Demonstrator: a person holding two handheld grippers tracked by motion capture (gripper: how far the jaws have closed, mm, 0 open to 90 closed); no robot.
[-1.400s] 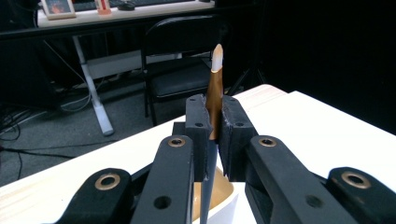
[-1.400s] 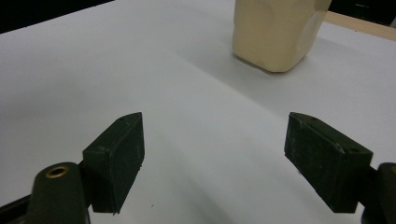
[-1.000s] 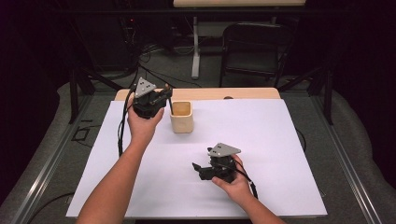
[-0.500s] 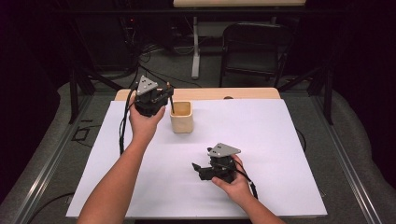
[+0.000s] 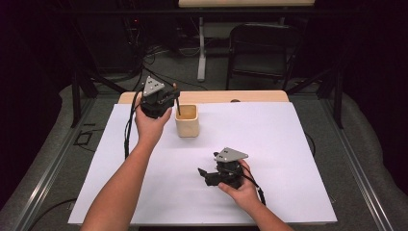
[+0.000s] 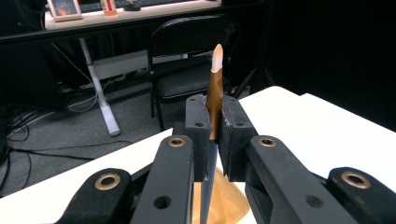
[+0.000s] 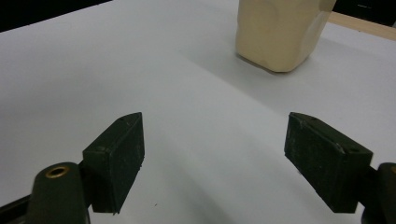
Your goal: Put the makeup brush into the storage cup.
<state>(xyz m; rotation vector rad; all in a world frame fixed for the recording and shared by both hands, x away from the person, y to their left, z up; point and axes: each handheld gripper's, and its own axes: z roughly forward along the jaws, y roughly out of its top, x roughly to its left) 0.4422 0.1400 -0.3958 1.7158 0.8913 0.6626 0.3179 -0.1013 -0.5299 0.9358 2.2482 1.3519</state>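
Note:
My left gripper [image 5: 174,94] is held up at the back left of the table, shut on a thin brown pen [image 5: 177,102]. In the left gripper view the pads clamp the pen [image 6: 215,84] mid-shaft, its pale tip pointing up past the gripper [image 6: 214,121]. The pen's dark lower end hangs over the mouth of a cream cup [image 5: 187,120], whose rim [image 6: 231,203] shows below the jaws. My right gripper [image 5: 203,174] rests low near the table's front middle, open and empty. In its own view the right gripper [image 7: 212,154] has wide-set jaws facing the cup [image 7: 280,32].
A white sheet [image 5: 288,144] covers the table, with a strip of wooden tabletop [image 5: 250,96] showing along the back edge. A black chair [image 5: 262,53] and a desk leg [image 5: 201,53] stand behind the table on the dark floor.

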